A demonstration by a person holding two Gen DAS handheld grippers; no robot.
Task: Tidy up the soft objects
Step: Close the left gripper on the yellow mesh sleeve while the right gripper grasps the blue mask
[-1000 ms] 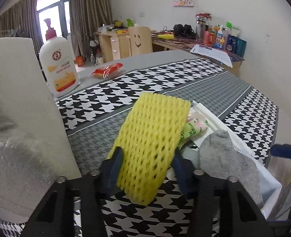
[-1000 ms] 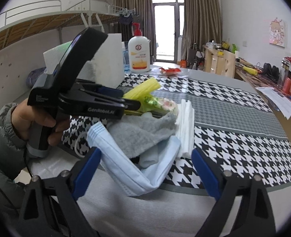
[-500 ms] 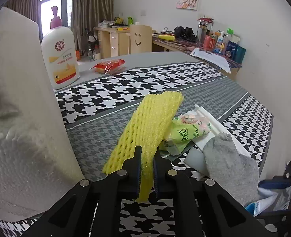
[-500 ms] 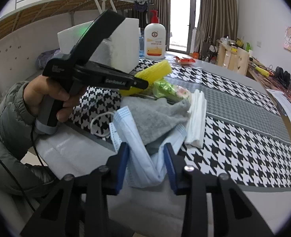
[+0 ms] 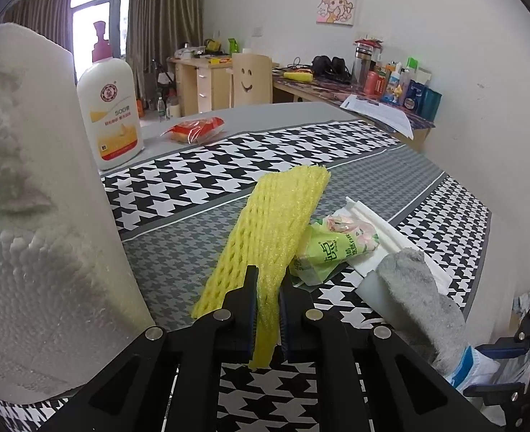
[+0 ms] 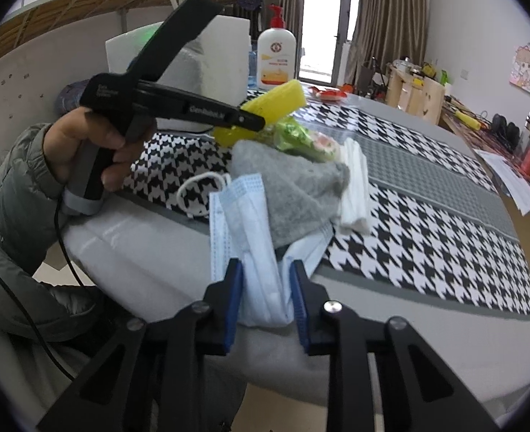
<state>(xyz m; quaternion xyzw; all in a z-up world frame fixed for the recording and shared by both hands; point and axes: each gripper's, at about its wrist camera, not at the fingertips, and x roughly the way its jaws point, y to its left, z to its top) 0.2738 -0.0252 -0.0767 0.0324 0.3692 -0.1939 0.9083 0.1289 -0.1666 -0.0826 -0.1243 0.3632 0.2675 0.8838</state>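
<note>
My left gripper point(image 5: 266, 277) is shut on the near end of a yellow foam net sleeve point(image 5: 279, 223), whose far end rests on the houndstooth cloth. Beside it lie a green tissue packet point(image 5: 333, 248), folded white cloth point(image 5: 380, 223) and a grey sock point(image 5: 416, 288). In the right wrist view a blue face mask point(image 6: 243, 216) hangs over the table's near edge under the sock point(image 6: 293, 187). My right gripper point(image 6: 265, 270) has its jaws closing, with the bunched mask between the blue pads and pressed by them. The left gripper point(image 6: 250, 120) shows there too, pinching the net point(image 6: 275, 102).
A big white foam block point(image 5: 31, 216) stands close on the left, a lotion pump bottle point(image 5: 110, 108) behind it, a red snack packet point(image 5: 193, 131) farther back. A person's hand point(image 6: 85, 144) holds the left gripper. The table's grey near edge point(image 6: 139, 234) is beside the mask.
The left jaws went from wide apart to pinched on the yellow net. The right jaws closed from wide open onto the blue mask, and the right gripper edged nearer to it.
</note>
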